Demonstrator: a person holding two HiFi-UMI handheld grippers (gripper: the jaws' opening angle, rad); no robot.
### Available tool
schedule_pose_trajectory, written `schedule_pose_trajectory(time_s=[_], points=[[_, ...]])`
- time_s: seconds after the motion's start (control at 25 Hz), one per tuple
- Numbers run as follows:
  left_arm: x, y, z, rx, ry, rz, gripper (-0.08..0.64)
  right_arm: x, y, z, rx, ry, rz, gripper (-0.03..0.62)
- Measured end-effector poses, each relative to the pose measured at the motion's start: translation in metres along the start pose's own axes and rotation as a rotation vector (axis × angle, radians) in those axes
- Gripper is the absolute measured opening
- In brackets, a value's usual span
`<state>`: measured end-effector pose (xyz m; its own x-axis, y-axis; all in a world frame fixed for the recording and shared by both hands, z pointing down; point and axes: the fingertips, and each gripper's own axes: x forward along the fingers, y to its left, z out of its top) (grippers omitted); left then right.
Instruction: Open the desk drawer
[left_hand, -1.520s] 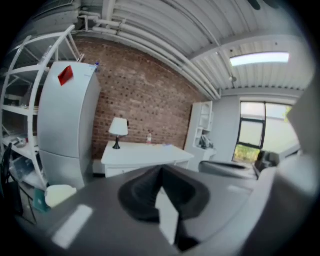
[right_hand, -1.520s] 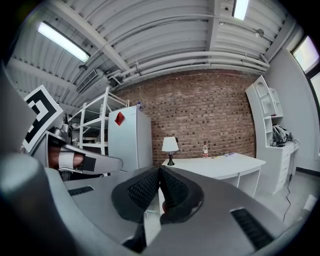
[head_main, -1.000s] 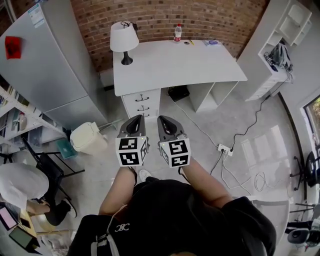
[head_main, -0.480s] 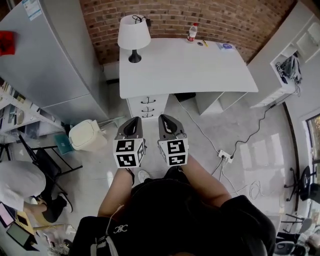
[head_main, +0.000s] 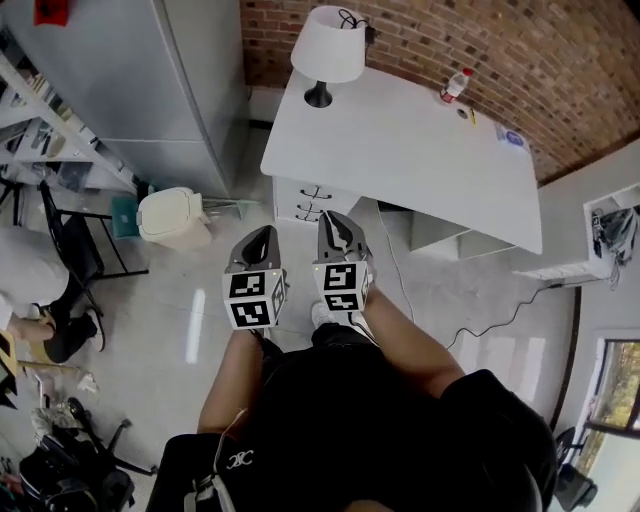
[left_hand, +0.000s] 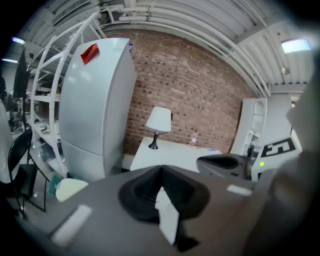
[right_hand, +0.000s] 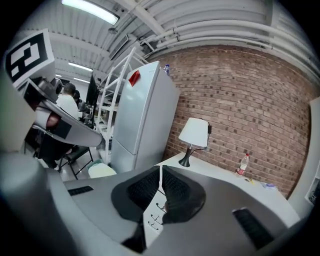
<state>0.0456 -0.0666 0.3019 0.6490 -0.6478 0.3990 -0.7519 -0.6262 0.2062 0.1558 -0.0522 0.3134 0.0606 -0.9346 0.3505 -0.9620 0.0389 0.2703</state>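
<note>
The white desk (head_main: 420, 150) stands against the brick wall, with a stack of three drawers (head_main: 305, 203) with dark handles under its left end, all closed. My left gripper (head_main: 264, 238) and right gripper (head_main: 336, 223) are side by side in the air, a short way in front of the drawers and touching nothing. Both have their jaws shut and empty. In the right gripper view the drawers (right_hand: 156, 209) show just below the closed tips of the right gripper (right_hand: 161, 171). The left gripper view shows the left gripper (left_hand: 161, 171) pointing toward the desk (left_hand: 175, 155).
A white lamp (head_main: 327, 45) and a bottle (head_main: 455, 85) stand on the desk. A grey fridge (head_main: 150, 80) and a cream waste bin (head_main: 172, 217) are left of the drawers. A chair (head_main: 70, 240) and a seated person (head_main: 30, 285) are at far left. Cables (head_main: 500, 315) run over the floor at right.
Both grippers have moved forward toward the drawers and sunk a little, rolling as they went. The desk now looks nearer and slanted in the head view. The jaws stayed shut.
</note>
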Motion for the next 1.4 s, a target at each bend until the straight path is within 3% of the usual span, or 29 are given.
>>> schedule_pose_trajectory(time_s=[0.36, 0.56, 0.84, 1.16, 1.4], points=[[0.017, 0.023, -0.066, -0.173, 0.062, 0.209, -0.002, 0.070, 0.008, -0.075, -0.181, 0.110, 0.188, 0.000], [0.034, 0.026, -0.112, -0.195, 0.107, 0.218, -0.002, 0.111, 0.022, -0.138, -0.296, 0.194, 0.217, 0.000], [0.075, 0.071, -0.202, -0.245, 0.133, 0.250, -0.002, 0.185, 0.062, -0.245, -0.463, 0.263, 0.260, 0.002], [0.139, 0.102, -0.307, -0.267, 0.120, 0.230, -0.002, 0.260, 0.058, -0.401, -0.615, 0.508, 0.258, 0.044], [0.169, 0.118, -0.377, -0.316, 0.170, 0.216, -0.002, 0.296, 0.049, -0.465, -0.740, 0.579, 0.278, 0.098]])
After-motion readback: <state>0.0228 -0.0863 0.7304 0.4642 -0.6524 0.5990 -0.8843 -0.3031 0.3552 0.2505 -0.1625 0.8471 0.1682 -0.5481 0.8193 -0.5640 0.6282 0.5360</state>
